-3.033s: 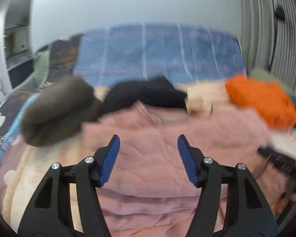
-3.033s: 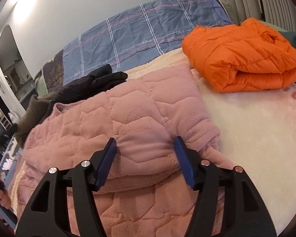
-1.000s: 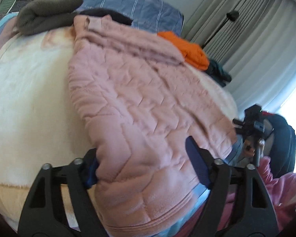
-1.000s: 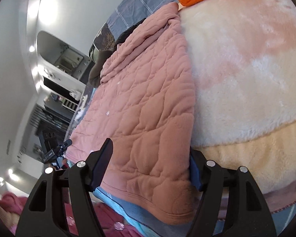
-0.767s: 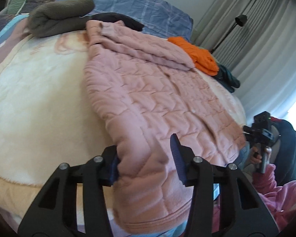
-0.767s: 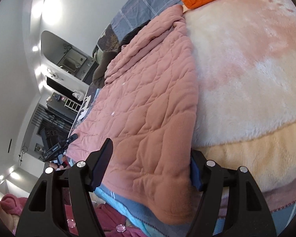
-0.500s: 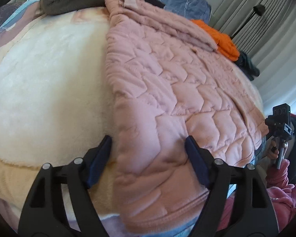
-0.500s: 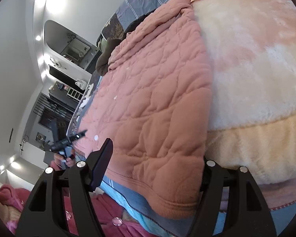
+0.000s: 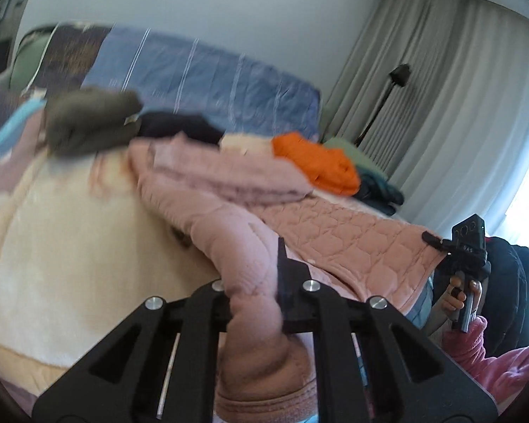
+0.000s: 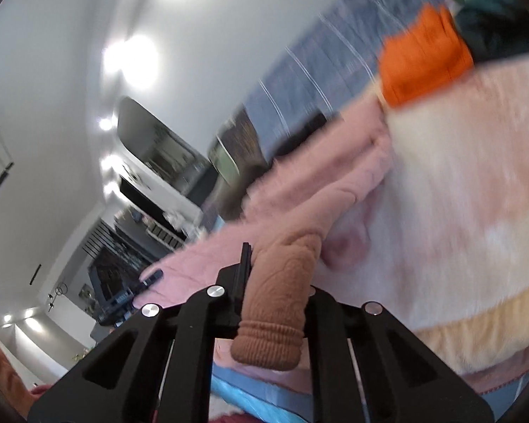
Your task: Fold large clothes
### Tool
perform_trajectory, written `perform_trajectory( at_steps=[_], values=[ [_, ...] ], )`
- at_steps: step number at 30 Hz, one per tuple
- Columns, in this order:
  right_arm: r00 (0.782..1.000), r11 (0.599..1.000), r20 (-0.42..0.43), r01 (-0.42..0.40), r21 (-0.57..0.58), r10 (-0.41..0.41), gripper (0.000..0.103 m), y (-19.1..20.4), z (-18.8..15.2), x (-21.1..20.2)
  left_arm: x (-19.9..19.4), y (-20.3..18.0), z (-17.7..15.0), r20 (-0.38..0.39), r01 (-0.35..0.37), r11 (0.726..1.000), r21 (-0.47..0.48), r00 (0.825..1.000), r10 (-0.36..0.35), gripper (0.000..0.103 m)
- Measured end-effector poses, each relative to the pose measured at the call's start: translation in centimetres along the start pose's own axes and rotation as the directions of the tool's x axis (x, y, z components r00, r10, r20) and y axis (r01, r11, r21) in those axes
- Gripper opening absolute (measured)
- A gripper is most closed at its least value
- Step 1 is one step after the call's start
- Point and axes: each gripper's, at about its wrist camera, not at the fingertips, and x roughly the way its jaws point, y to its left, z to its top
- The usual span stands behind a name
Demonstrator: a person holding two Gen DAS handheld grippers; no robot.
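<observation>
Two claws, each clamped on a near corner of one pink quilted jacket [image 9: 352, 243].

Left claw [image 9: 254, 282]: jaws just closed, hem fabric bunched between them, ribbed edge hanging below the pads. Right claw [image 10: 275, 282]: jaws just closed likewise, a roll of pink cloth with ribbed cuff edge squeezed between them.

Pink quilted jacket: spread along a cream fleece blanket [image 9: 63, 246] on the bed, near hem raised off the blanket at both held corners, far part with folded sleeves lying flat toward the headboard end.

Other clothing, far end of bed, left to right in the left wrist view: olive-brown folded garment [image 9: 91, 123], blurred; black garment [image 9: 180, 127] just beside it, touching the jacket's far edge; orange puffer jacket [image 9: 317, 165], folded, at the far right; dark teal clothing [image 9: 381, 187] just beyond the orange one.

Blue plaid bedding [image 9: 208, 77] against the far wall. Grey curtains [image 9: 441, 105] to the right, black floor lamp [image 9: 388, 102] in front of them.

Person's hand [image 9: 458, 292] at the near right, pink sleeve [image 9: 483, 352] below it, gripping the right claw's handle.
</observation>
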Motion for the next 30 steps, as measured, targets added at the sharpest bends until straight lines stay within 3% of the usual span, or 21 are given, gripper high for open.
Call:
perform_trajectory(
  at_steps=[7, 10, 14, 19, 24, 25, 27, 28, 29, 30],
  values=[
    [0.995, 0.987, 0.104, 0.009, -0.159, 0.007, 0.010, 5.9, -1.3, -7.8, -7.6, -3.8, 0.1, 0.101, 0.000, 0.998, 0.059, 0.995, -0.006, 0.013],
    [0.994, 0.973, 0.098, 0.074, -0.217, -0.054, 0.010, 6.6, -1.4, -7.3, -8.0, -4.4, -0.4, 0.106, -0.022, 0.997, 0.069, 0.994, 0.014, 0.020],
    [0.991, 0.981, 0.045, 0.131, -0.140, -0.126, 0.010, 3.4, 0.3, -2.5, -3.1, -2.2, 0.1, -0.005, -0.061, 0.998, 0.021, 0.998, 0.061, 0.020],
    [0.986, 0.987, 0.043, 0.162, -0.013, -0.161, 0.010, -0.9, 4.7, 2.7, 1.3, 2.2, 2.8, -0.041, -0.076, 0.992, -0.105, 0.997, 0.072, 0.021],
    [0.966, 0.967, 0.028, 0.256, 0.003, -0.256, 0.012, -3.8, 9.5, 8.6, 7.9, 6.6, 6.9, -0.097, -0.167, 0.974, -0.152, 0.983, 0.154, 0.023],
    [0.954, 0.954, 0.002, 0.300, -0.009, -0.300, 0.013, -4.8, 10.3, 10.9, 9.6, 7.4, 7.5, -0.117, -0.186, 0.970, -0.158, 0.979, 0.168, 0.026],
    [0.926, 0.927, -0.047, 0.375, -0.023, -0.376, 0.022, -6.7, 10.8, 13.7, 13.8, 9.5, 7.8, -0.190, -0.216, 0.960, -0.179, 0.965, 0.182, 0.043],
    [0.903, 0.907, -0.090, 0.420, -0.017, -0.420, 0.028, -8.2, 10.3, 15.4, 15.9, 10.6, 7.4, -0.238, -0.239, 0.952, -0.191, 0.952, 0.191, 0.056],
    [0.888, 0.895, -0.116, 0.447, -0.008, -0.445, 0.040, -9.5, 9.8, 16.5, 17.3, 11.4, 6.9, -0.273, -0.258, 0.945, -0.200, 0.941, 0.199, 0.066],
    [0.886, 0.893, -0.120, 0.450, -0.002, -0.447, 0.054, -10.0, 9.2, 16.7, 19.0, 12.4, 6.1, -0.307, -0.277, 0.937, -0.213, 0.929, 0.205, 0.066]
  ],
)
